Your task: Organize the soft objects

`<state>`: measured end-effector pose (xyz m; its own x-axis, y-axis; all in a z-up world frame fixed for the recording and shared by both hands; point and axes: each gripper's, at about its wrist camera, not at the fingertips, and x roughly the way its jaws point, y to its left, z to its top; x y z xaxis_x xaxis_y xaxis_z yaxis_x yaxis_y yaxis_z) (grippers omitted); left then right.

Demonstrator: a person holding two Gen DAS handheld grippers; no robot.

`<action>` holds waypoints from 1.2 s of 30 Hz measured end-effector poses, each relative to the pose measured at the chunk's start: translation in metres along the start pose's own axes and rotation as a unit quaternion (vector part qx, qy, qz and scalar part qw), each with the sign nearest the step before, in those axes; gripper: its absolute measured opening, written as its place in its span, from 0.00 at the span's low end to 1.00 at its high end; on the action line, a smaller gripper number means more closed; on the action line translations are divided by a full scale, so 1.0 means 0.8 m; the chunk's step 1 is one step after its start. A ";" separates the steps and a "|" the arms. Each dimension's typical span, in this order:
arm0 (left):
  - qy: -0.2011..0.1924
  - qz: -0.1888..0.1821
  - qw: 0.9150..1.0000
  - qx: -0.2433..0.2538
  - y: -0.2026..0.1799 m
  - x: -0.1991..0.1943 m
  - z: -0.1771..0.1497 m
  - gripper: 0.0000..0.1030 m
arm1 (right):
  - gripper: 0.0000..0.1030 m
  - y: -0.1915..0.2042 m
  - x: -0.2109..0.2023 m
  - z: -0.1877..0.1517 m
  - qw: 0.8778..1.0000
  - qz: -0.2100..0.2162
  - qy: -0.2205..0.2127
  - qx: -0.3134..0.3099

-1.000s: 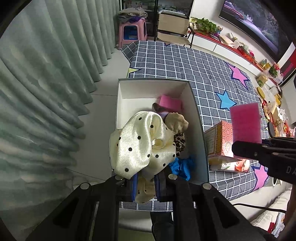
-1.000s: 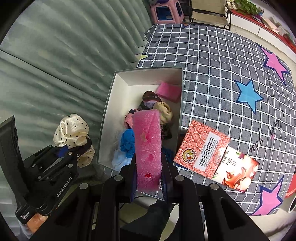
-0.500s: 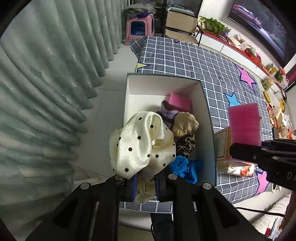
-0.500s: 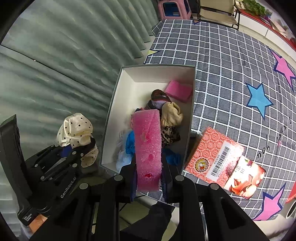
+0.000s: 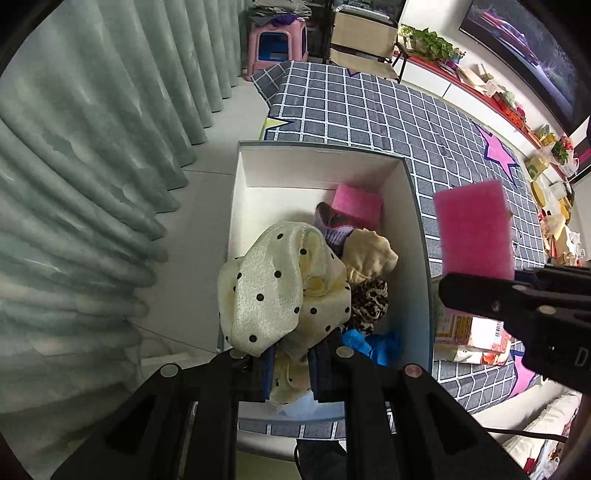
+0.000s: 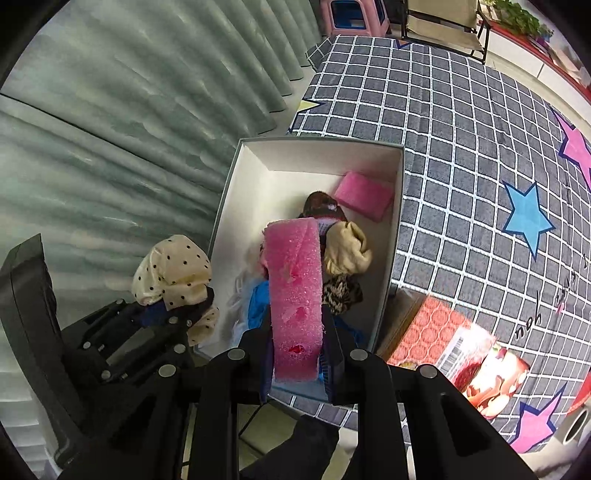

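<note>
A white open box (image 5: 419,236) (image 6: 391,258) stands on the table's near left corner. Inside lie a pink sponge (image 5: 356,205) (image 6: 364,194), a beige cloth (image 5: 369,254) (image 6: 347,249), a leopard-print piece (image 5: 369,302) (image 6: 341,293) and blue fabric (image 5: 373,343) (image 6: 258,304). My left gripper (image 5: 291,369) is shut on a cream polka-dot cloth (image 5: 280,284) (image 6: 173,273), held above the box's near left part. My right gripper (image 6: 295,363) is shut on a second pink sponge (image 6: 295,291) (image 5: 472,229), upright over the box's near end.
A red patterned packet (image 6: 443,339) (image 5: 469,332) lies right of the box on the grey checked tablecloth (image 6: 461,129) with coloured stars. Green curtains (image 5: 92,166) hang left of the table. A pink stool (image 5: 277,40) and a chair (image 5: 365,33) stand beyond the far end.
Both grippers have shifted towards the box with their loads. The polka-dot cloth and the pink sponge now hang further over the box. Neither grip has altered.
</note>
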<state>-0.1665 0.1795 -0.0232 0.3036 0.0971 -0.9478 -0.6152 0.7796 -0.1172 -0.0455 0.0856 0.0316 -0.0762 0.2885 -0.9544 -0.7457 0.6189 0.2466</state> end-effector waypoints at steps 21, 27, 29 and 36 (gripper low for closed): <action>0.017 -0.009 1.000 0.003 -0.012 0.036 0.024 0.83 | 0.76 -0.016 0.037 0.049 1.000 0.005 0.025 -0.003; -0.054 0.042 0.998 -0.001 -0.008 0.000 0.021 0.83 | 0.91 -0.038 0.012 0.047 1.000 0.003 -0.002 0.020; -0.078 0.039 0.996 -0.022 -0.003 -0.018 0.019 0.84 | 0.91 -0.040 -0.005 0.039 1.000 -0.005 -0.017 0.015; 0.003 0.002 0.999 -0.046 0.020 0.001 0.006 0.88 | 1.00 -0.037 -0.050 0.002 0.998 -0.009 -0.056 0.002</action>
<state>-0.1723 0.1949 -0.0245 0.2976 0.0959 -0.9499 -0.6802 0.7195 -0.1405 -0.0195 0.0574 0.0625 0.0118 0.3559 -0.9345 -0.7433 0.6282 0.2299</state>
